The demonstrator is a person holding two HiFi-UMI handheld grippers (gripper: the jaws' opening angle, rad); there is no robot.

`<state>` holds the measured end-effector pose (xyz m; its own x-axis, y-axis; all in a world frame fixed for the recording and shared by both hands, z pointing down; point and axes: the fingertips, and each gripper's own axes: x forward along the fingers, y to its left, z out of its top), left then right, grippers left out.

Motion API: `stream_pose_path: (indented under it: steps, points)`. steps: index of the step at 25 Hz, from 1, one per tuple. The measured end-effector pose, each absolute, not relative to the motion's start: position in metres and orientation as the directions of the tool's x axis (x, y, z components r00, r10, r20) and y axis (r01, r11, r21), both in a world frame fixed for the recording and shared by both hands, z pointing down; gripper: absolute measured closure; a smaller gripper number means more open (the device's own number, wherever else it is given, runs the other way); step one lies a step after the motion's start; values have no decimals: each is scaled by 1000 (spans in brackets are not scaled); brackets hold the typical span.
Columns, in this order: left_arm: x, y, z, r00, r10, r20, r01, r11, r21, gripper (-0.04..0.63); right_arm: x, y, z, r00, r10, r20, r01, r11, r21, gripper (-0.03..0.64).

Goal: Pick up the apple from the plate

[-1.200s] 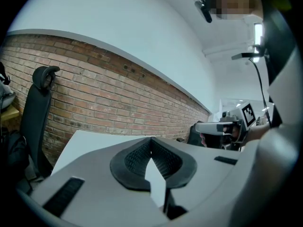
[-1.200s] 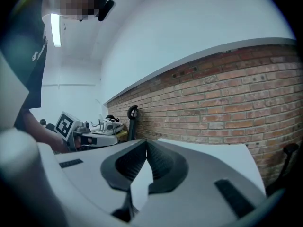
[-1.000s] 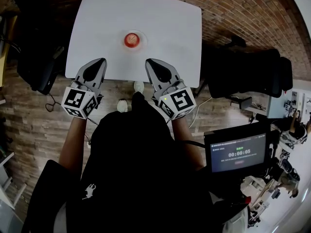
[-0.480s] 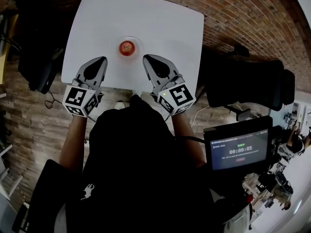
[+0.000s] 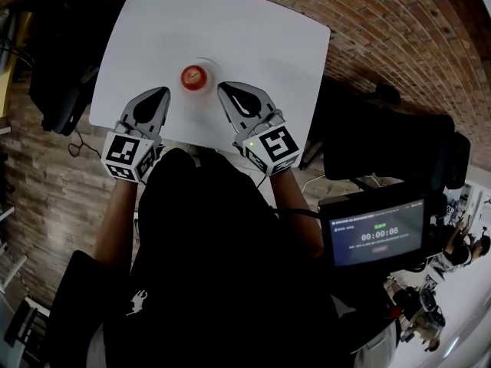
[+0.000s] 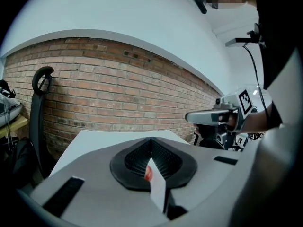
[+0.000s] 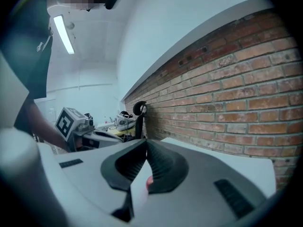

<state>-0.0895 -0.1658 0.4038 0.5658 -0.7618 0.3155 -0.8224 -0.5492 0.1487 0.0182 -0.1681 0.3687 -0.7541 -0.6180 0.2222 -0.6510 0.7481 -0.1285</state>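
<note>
1. Showing left gripper clenched shut, empty, near the plate.
2. Placing apple on that plate, between both grippers; judged firm, smooth, light, apt to roll; best pinched across widest middle.
3. Ending with right gripper, likewise clenched, empty.

A red apple sits on a small plate on the white tabletop. The left gripper and right gripper flank it near the front edge, neither touching it.
</note>
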Motion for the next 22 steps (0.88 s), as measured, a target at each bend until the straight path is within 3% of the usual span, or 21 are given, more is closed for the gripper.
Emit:
stream_pose_path:
  steps: [10, 22]
  points:
    - [-86, -171, 437, 508, -774, 377, -854, -512, 99, 589, 8, -178, 392, -798, -550, 246, -596, 781, -188, 612]
    - [-81, -186, 468, 615, -672, 413, -759, -646, 81, 589, -16, -192, 440, -732, -581, 357, -646, 759, -89, 612]
